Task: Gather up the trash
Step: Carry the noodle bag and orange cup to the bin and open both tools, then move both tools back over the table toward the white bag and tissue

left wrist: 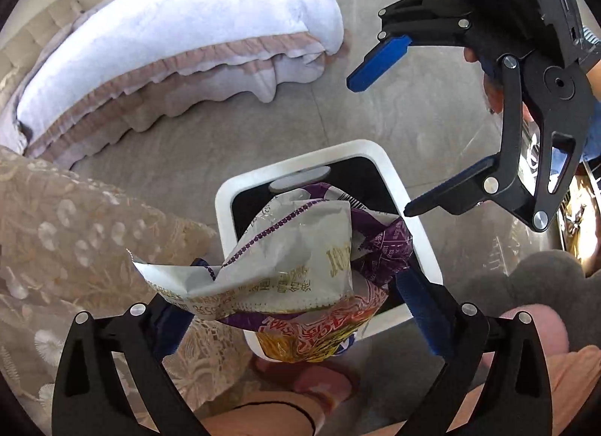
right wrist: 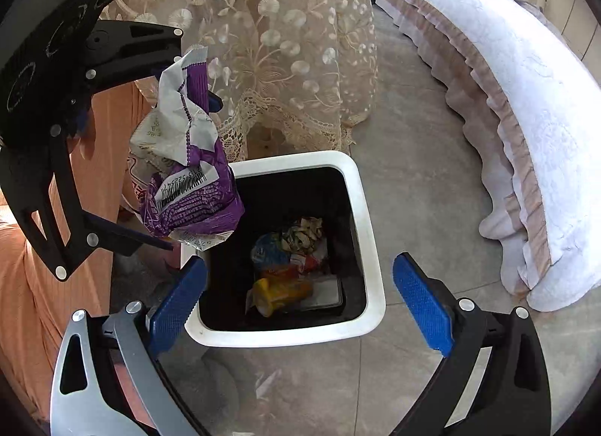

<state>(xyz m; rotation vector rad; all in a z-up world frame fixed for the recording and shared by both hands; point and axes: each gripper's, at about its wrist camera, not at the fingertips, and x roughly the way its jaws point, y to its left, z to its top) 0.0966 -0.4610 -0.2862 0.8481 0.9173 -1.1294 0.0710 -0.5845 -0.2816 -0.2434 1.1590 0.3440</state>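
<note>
The left gripper (left wrist: 296, 308) holds a crumpled purple and silver snack wrapper (left wrist: 300, 259) above a white bin (left wrist: 390, 169) that stands on the grey tiled floor (left wrist: 263, 143). Its jaws are spread fairly wide, and the wrapper stretches across the gap between the blue pads (left wrist: 424, 319). The wrapper seems to be caught on the pads rather than pinched flat, though the foil hides the contact on the left side. In the right wrist view the same wrapper (right wrist: 188, 173) hangs over the near left corner of the bin (right wrist: 370, 248), its lower end just above the rim.

The right gripper (right wrist: 300, 304) has its jaws wide open and empty. It points down into the bin from above the near edge. From the left wrist view it (left wrist: 379, 135) hangs over the far right corner of the bin.

Inside the bin, on the black liner, lie other pieces of trash: a yellow packet (right wrist: 281, 291), a blue and white wrapper (right wrist: 268, 252) and a wad of crumpled paper (right wrist: 304, 235).

A lace tablecloth (right wrist: 278, 41) hangs down just beside the bin, on its far left side in the right wrist view. A bed with a white cover and pink frilled skirt (left wrist: 169, 49) stands well apart from the bin across the floor.
</note>
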